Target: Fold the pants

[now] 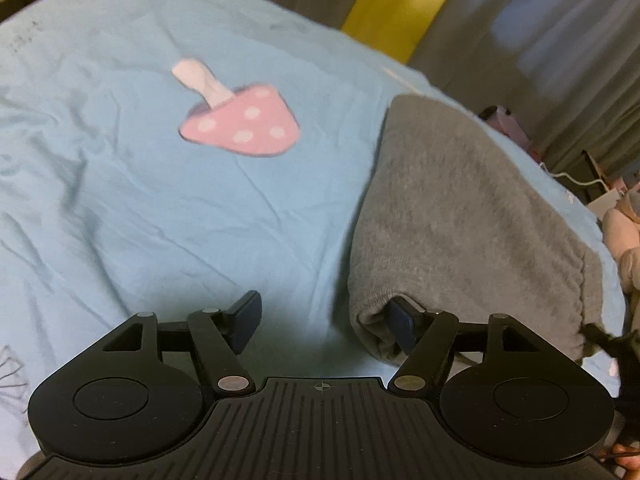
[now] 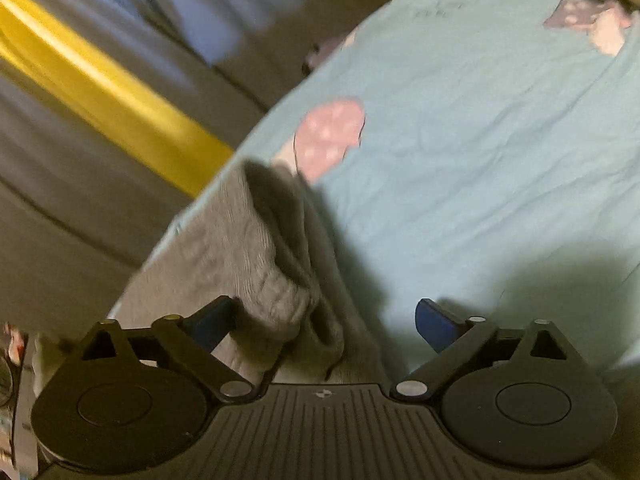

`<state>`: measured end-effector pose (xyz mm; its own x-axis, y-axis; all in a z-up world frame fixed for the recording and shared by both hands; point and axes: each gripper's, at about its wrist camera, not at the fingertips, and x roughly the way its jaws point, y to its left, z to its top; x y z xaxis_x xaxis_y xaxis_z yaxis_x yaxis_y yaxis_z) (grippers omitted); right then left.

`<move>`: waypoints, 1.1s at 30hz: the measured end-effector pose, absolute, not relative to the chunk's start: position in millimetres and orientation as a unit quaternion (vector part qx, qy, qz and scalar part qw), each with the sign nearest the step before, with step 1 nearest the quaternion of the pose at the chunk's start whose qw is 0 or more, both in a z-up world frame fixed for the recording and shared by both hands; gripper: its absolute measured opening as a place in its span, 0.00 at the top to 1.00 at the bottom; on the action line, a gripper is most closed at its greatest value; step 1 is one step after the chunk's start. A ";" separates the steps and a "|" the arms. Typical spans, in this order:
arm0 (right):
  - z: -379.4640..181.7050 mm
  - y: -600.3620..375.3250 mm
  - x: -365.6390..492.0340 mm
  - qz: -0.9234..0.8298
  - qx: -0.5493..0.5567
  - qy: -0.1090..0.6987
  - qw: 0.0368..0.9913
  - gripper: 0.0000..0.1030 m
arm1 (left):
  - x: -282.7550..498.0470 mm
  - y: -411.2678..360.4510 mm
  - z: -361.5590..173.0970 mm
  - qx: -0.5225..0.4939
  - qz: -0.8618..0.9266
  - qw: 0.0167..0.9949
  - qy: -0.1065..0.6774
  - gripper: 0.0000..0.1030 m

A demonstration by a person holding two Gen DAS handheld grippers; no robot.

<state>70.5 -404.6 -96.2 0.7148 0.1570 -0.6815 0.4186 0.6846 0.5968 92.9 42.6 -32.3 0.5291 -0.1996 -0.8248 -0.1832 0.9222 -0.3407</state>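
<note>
Your left tool (image 1: 326, 326) stands spread, one pad touching the folded edge of the grey pants (image 1: 460, 216). Your right tool (image 2: 326, 322) gapes wide, the bundle loose between. The fold looks nearly done; only tidying seems left. They lie on a blue mushroom-print bedsheet (image 1: 160, 200), grey curtains (image 1: 540, 32) behind.
</note>
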 end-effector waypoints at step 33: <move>-103.3 -428.6 68.5 0.066 0.463 0.276 0.840 0.58 | 210.2 -159.4 -43.5 0.066 -0.186 0.842 0.502 0.27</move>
